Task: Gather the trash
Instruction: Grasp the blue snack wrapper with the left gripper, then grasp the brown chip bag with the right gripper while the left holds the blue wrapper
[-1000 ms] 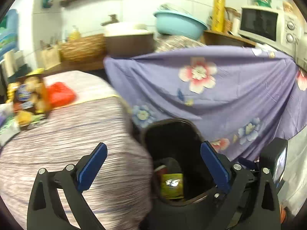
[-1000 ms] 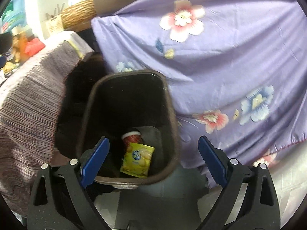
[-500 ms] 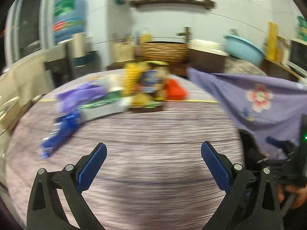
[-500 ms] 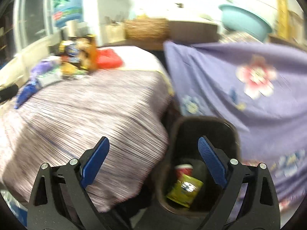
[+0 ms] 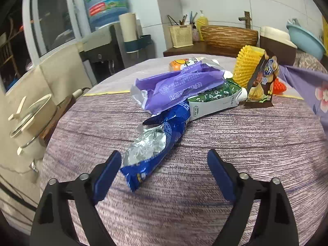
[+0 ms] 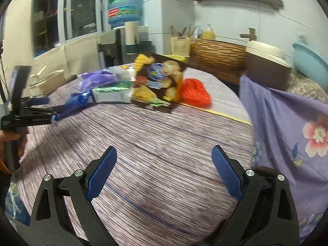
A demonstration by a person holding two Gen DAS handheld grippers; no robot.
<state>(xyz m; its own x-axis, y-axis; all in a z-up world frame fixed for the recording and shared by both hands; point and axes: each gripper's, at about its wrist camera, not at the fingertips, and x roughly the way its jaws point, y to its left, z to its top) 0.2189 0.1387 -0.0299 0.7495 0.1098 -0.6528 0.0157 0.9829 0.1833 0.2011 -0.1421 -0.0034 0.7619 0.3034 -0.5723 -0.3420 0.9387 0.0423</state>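
back at the table for more trash
i've swung both grippers from the bin to the round striped table; left gripper is closing around the crumpled blue foil wrapper, not yet pinching; right gripper gapes empty. about seven wrappers remain, one pile.

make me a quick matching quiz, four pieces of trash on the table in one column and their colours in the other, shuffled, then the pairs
Things:
1. crumpled wrapper nearest the left gripper
2. flat bag lying on the carton
3. snack pouch standing upright
4. mesh sleeve behind the pouch

Colours:
A. red
B. brown with yellow
C. blue with silver inside
D. purple

Pairs: 1-C, 2-D, 3-B, 4-A
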